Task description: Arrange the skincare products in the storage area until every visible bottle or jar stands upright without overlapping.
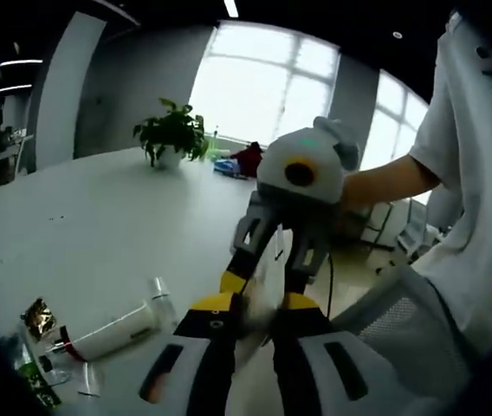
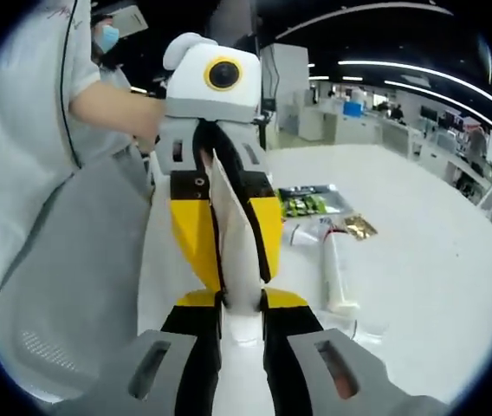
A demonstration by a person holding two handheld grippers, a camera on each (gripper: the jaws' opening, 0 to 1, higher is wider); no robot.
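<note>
Left gripper [image 1: 255, 305]: jaws closed on a thin translucent white strip [image 1: 259, 295], seemingly plastic. Right gripper [image 2: 242, 305]: jaws closed on the same strip [image 2: 236, 251] from the opposite end; the grippers face each other, strip spanning between them above the white table [image 1: 99, 225]. The white cylindrical tube with a red neck band [image 1: 112, 333] lies on its side on the table, long axis flat, well apart from both grippers. Neither gripper is clearly nearer; the tube requires uprighting.
</note>
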